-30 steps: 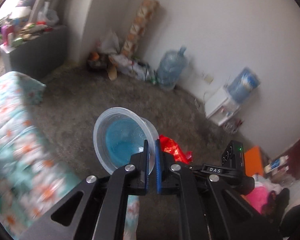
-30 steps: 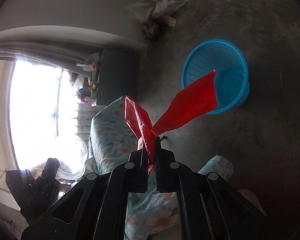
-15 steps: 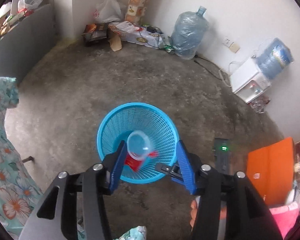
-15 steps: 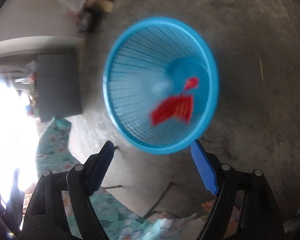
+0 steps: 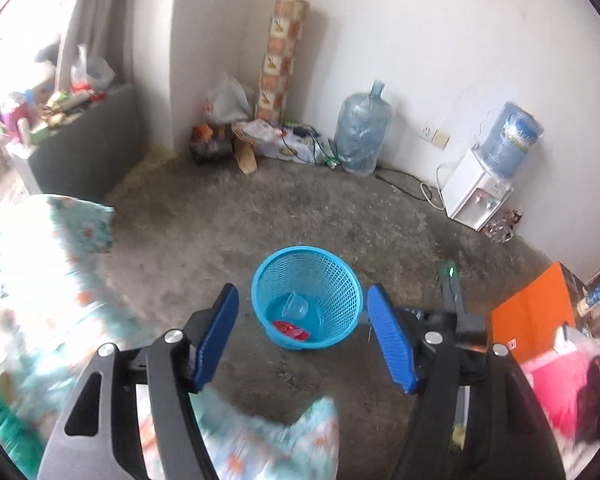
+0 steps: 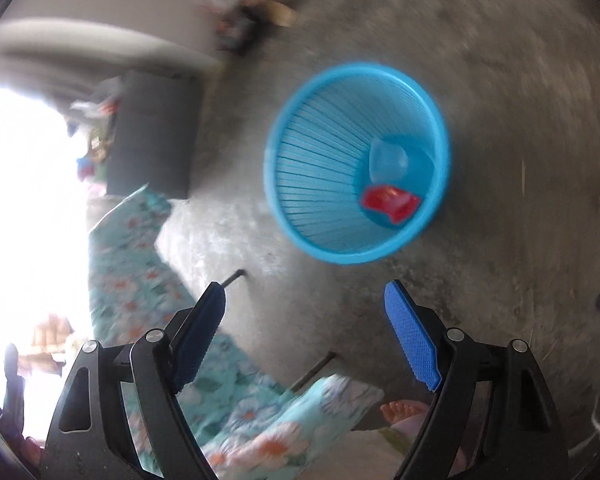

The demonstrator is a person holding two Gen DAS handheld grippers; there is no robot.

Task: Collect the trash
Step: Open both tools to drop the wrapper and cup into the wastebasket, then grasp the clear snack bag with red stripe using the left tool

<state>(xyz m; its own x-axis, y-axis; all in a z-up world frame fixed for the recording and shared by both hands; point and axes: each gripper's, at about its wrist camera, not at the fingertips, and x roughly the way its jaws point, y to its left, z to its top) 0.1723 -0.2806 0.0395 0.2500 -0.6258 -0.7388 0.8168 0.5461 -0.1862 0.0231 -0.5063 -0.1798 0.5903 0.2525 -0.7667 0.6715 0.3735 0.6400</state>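
Observation:
A blue plastic basket (image 5: 332, 280) stands on the concrete floor. In it lie a clear plastic cup (image 5: 296, 306) and a red wrapper (image 5: 290, 329). My left gripper (image 5: 302, 292) hovers above and short of the basket, its jaws opening with nothing between them. In the right wrist view the same basket (image 6: 300, 152) shows from above, with the cup (image 6: 388, 160) and the red wrapper (image 6: 390, 202) on its bottom. My right gripper (image 6: 304, 288) is held above the floor near the basket's rim. Its jaws are opening too, and they hold nothing.
Floral bedding (image 5: 60, 280) runs along the left and under both grippers. A water jug (image 5: 362, 132), a water dispenser (image 5: 480, 192) and bags line the far wall. An orange box (image 5: 536, 312) sits at the right. A person's bare foot (image 6: 404, 410) shows below.
The left gripper let go of the clear cup and the right let go of the red wrapper; both fell into the basket. The left view has since pulled back from the basket.

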